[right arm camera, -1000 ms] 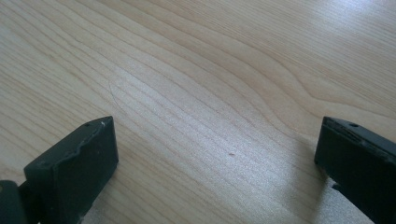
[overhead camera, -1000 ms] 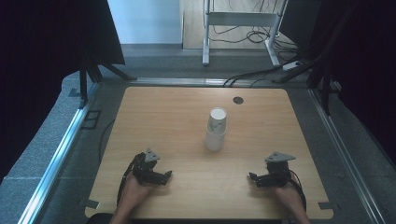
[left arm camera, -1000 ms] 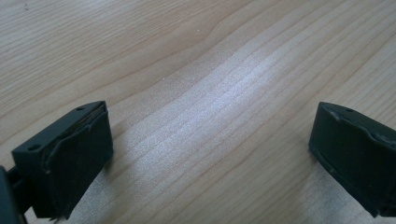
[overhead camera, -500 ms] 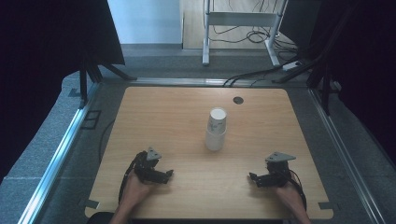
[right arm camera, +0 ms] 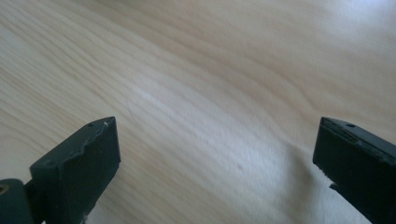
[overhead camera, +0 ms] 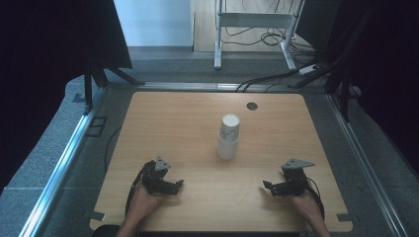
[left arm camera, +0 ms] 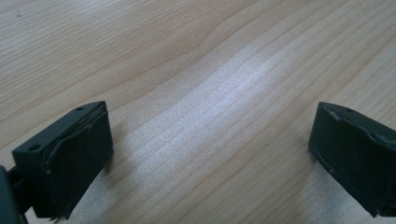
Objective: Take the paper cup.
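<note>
High view: left gripper [overhead camera: 177, 184] edging slightly right; right gripper [overhead camera: 267, 186] staying put; both jaws gaping wide, empty; stacked white paper cups [overhead camera: 229, 137] on wooden worktop [overhead camera: 173, 123] sitting untouched.

The surface [overhead camera: 173, 128] is a light wooden tabletop with a pale grain and rounded corners, set on a grey carpeted floor [overhead camera: 59, 148]. A stack of white paper cups [overhead camera: 229, 137] stands upright on it, a little right of its middle and nearer the far edge than the near one. A small round dark hole [overhead camera: 252, 105] sits close to the far edge, just beyond the cups and slightly to their right. The left gripper [overhead camera: 174, 185] rests near the near left corner and the right gripper [overhead camera: 267, 186] near the near right corner, both well apart from the cups.
</note>
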`<state>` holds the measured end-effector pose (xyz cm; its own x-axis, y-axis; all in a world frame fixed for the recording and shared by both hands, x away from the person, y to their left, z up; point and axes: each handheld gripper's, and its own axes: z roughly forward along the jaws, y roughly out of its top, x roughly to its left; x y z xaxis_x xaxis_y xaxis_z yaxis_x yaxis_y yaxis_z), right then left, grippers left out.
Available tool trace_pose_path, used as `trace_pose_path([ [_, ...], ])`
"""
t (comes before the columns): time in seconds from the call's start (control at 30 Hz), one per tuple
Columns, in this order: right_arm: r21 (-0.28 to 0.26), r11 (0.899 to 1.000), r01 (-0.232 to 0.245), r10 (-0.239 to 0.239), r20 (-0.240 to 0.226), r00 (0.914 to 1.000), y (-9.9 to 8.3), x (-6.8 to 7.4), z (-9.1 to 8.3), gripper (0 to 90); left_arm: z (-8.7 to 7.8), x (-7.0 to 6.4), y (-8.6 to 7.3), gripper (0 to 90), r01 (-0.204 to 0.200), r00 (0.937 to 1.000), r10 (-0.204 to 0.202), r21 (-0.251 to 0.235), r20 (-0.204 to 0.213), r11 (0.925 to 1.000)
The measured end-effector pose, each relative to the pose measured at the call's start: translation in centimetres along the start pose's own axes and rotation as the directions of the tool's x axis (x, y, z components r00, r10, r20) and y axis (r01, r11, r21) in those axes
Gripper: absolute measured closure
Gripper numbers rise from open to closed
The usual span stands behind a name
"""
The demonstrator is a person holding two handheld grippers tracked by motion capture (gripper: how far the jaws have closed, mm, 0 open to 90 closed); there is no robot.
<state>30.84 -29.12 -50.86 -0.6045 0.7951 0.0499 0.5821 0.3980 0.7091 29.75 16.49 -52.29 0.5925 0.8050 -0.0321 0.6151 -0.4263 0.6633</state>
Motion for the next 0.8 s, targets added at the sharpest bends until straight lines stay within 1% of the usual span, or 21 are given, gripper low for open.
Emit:
trace_pose_path([
  [0.03,-0.005,1.000,-0.005,0.005,0.006,1.0000,0.6,0.2,0.0,0.8,0.0,0.0,0.0,0.0,0.000,1.0000,0.000,0.001,-0.001,1.0000],
  [0.07,-0.018,1.000,0.002,-0.002,-0.018,0.9998,1.4,0.7,-0.1,1.0,0.0,-0.1,0.0,0.0,0.001,1.0000,-0.001,0.002,-0.002,1.0000],
  [0.1,-0.018,1.000,0.002,-0.002,-0.018,0.9998,1.4,0.7,-0.1,1.0,0.0,-0.1,0.0,0.0,0.002,1.0000,-0.002,0.001,-0.001,1.0000],
  [0.13,-0.015,0.998,0.067,-0.067,0.005,0.9977,2.3,1.8,-0.1,1.0,0.0,0.0,0.0,0.0,-0.002,1.0000,0.002,0.001,0.003,1.0000],
  [0.17,-0.015,0.998,0.067,-0.067,0.005,0.9977,2.3,1.8,-0.1,1.0,0.0,0.0,0.0,0.0,-0.002,1.0000,0.002,0.001,0.003,1.0000],
  [0.2,-0.014,0.996,0.083,-0.083,-0.004,0.9965,2.7,2.6,-0.2,1.0,-0.1,0.0,-0.1,0.0,-0.008,0.9999,0.008,0.001,0.008,1.0000],
  [0.27,-0.012,0.996,0.086,-0.086,-0.016,0.9962,2.7,2.8,-0.3,1.0,-0.1,0.2,-0.1,0.0,-0.016,0.9998,0.016,0.002,0.015,0.9999],
  [0.3,-0.022,0.996,0.086,-0.087,-0.039,0.9955,2.8,3.1,-0.4,1.0,-0.1,0.2,-0.1,0.0,0.004,1.0000,-0.004,-0.001,0.007,1.0000],
  [0.33,-0.022,0.996,0.086,-0.087,-0.039,0.9955,2.8,3.1,-0.4,1.0,-0.1,0.2,-0.1,0.0,0.004,1.0000,-0.004,-0.001,0.007,1.0000],
  [0.37,-0.014,0.996,0.083,-0.084,-0.037,0.9958,2.8,3.0,-0.2,1.0,-0.2,-0.2,0.1,0.0,-0.007,1.0000,0.007,0.015,0.000,0.9999],
  [0.47,-0.009,0.996,0.086,-0.086,-0.031,0.9958,2.9,2.8,-0.2,1.0,-0.2,-0.5,0.3,0.0,-0.014,0.9999,0.014,0.015,-0.003,0.9998],
  [0.5,-0.014,0.997,0.081,-0.081,-0.033,0.9962,3.0,2.7,-0.3,1.0,-0.2,-0.7,0.6,0.0,-0.008,0.9999,0.008,0.006,0.008,1.0000],
  [0.53,-0.014,0.998,0.063,-0.064,-0.060,0.9961,3.2,2.4,-0.3,1.0,-0.3,-0.8,0.8,0.0,-0.005,0.9998,0.005,-0.006,0.020,1.0000],
  [0.57,-0.008,0.998,0.061,-0.062,-0.079,0.9949,3.6,2.3,-0.5,1.0,-0.4,-1.0,1.0,0.0,-0.009,0.9997,0.009,-0.014,0.023,0.9999],
  [0.6,-0.046,0.995,0.088,-0.088,-0.010,0.9961,4.4,2.2,-1.4,1.0,-0.5,-1.2,1.1,0.0,-0.014,0.9999,0.014,-0.016,0.007,0.9998],
  [0.63,-0.046,0.995,0.088,-0.088,-0.010,0.9961,4.4,2.2,-1.4,1.0,-0.6,-1.4,1.1,0.0,-0.025,0.9997,0.025,-0.019,-0.007,0.9995],
  [0.67,-0.098,0.993,0.059,-0.062,-0.035,0.9974,4.7,1.9,-1.9,1.0,-0.6,-1.5,1.1,0.0,-0.046,0.9989,0.046,-0.018,-0.009,0.9988],
  [0.7,-0.098,0.993,0.059,-0.062,-0.035,0.9974,4.7,1.9,-1.9,1.0,-0.6,-1.6,1.1,0.0,-0.056,0.9984,0.056,-0.009,-0.011,0.9984],
  [0.73,-0.082,0.995,0.064,-0.067,-0.030,0.9973,5.0,1.8,-1.7,0.8,-0.5,-1.5,1.0,0.0,-0.058,0.9983,0.058,0.000,-0.010,0.9983],
  [0.77,-0.082,0.995,0.064,-0.067,-0.030,0.9973,5.0,1.8,-1.7,0.8,-0.5,-1.5,1.0,0.0,-0.049,0.9988,0.049,-0.001,-0.006,0.9988],
  [0.8,-0.066,0.994,0.085,-0.087,-0.025,0.9959,5.3,1.9,-1.5,0.0,-0.5,-1.3,1.0,0.0,-0.030,0.9994,0.030,-0.003,0.018,0.9995],
])
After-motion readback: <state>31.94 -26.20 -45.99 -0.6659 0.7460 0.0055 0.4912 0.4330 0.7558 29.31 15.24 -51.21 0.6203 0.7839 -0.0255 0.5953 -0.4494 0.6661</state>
